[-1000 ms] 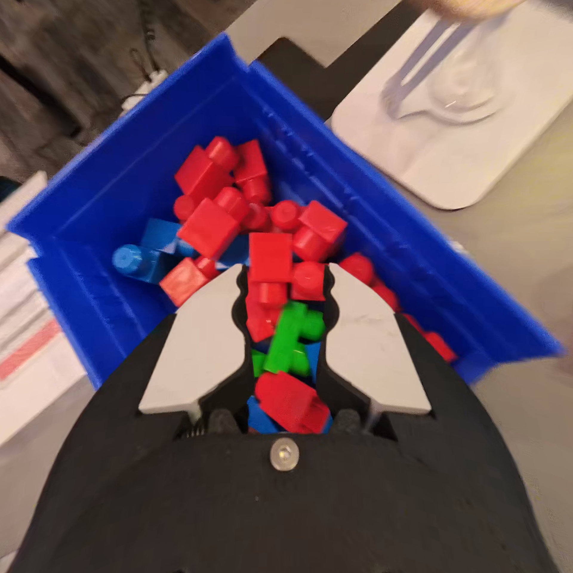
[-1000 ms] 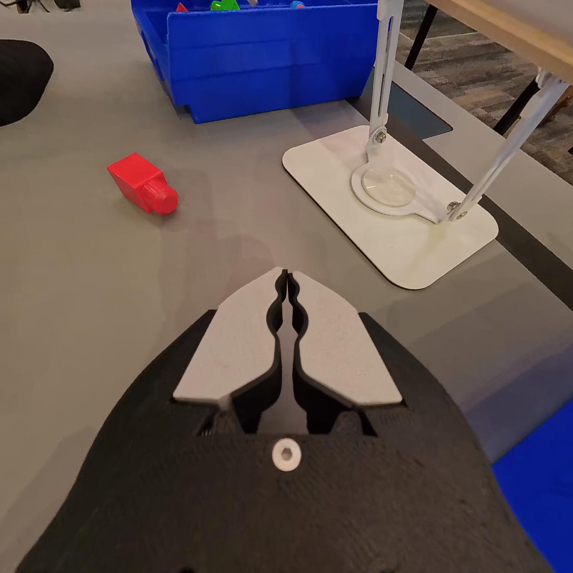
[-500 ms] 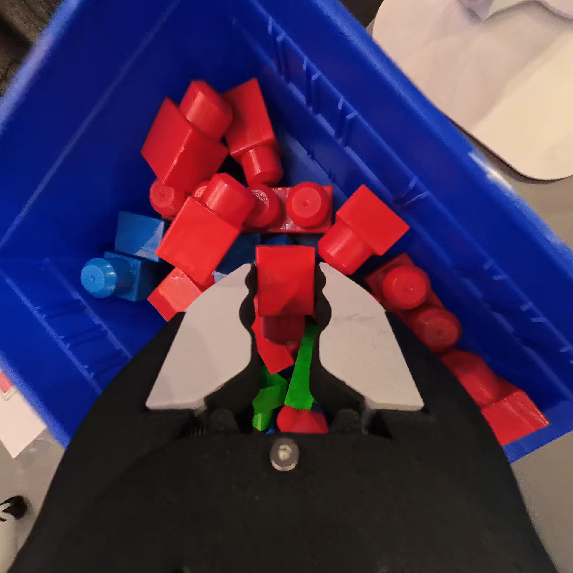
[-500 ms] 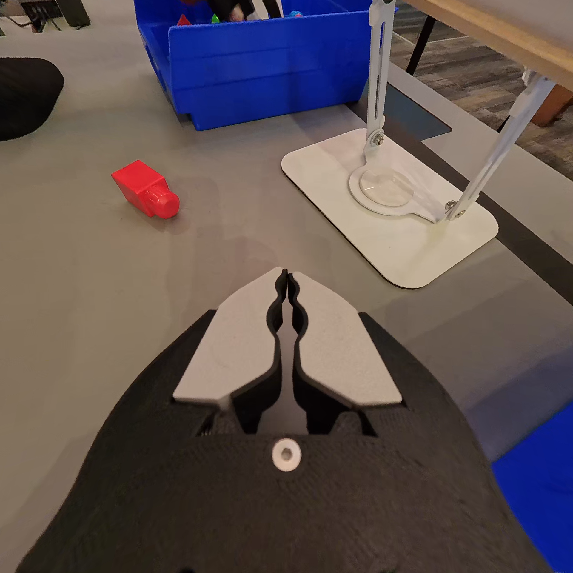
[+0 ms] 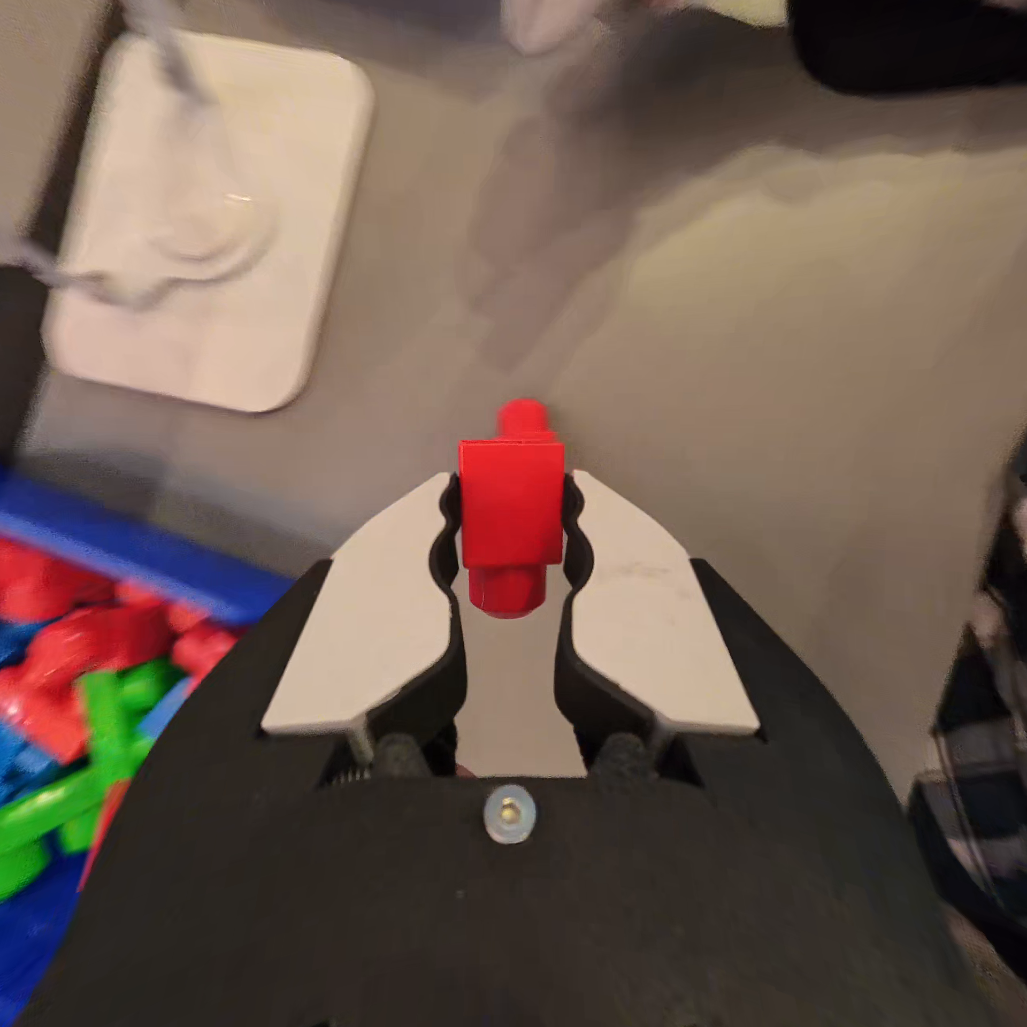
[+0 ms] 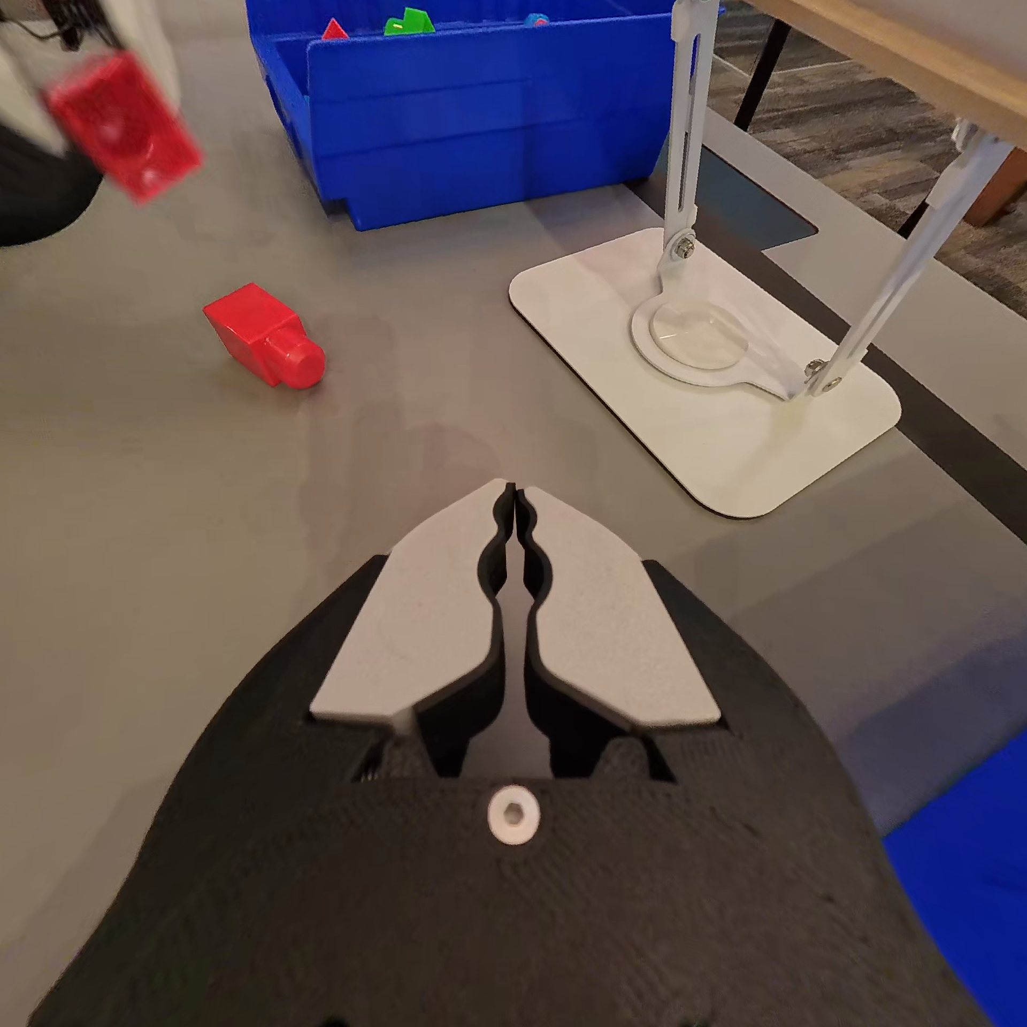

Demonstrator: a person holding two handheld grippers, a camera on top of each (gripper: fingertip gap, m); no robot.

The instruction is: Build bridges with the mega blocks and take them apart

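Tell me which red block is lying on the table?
The red block on its side before the blue bin. The other red block is up in the air.

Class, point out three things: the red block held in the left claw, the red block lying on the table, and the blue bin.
Held block (image 5: 510, 511), left wrist view, its top face.
Lying block (image 6: 250, 325), right wrist view, its square body.
Bin (image 6: 489, 128), right wrist view, its front wall.

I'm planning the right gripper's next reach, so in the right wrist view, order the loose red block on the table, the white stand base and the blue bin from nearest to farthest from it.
From the shut right gripper:
1. White stand base, ahead to the right.
2. Loose red block, ahead to the left; close to the base in distance, so that order is uncertain.
3. Blue bin, at the table's far side.
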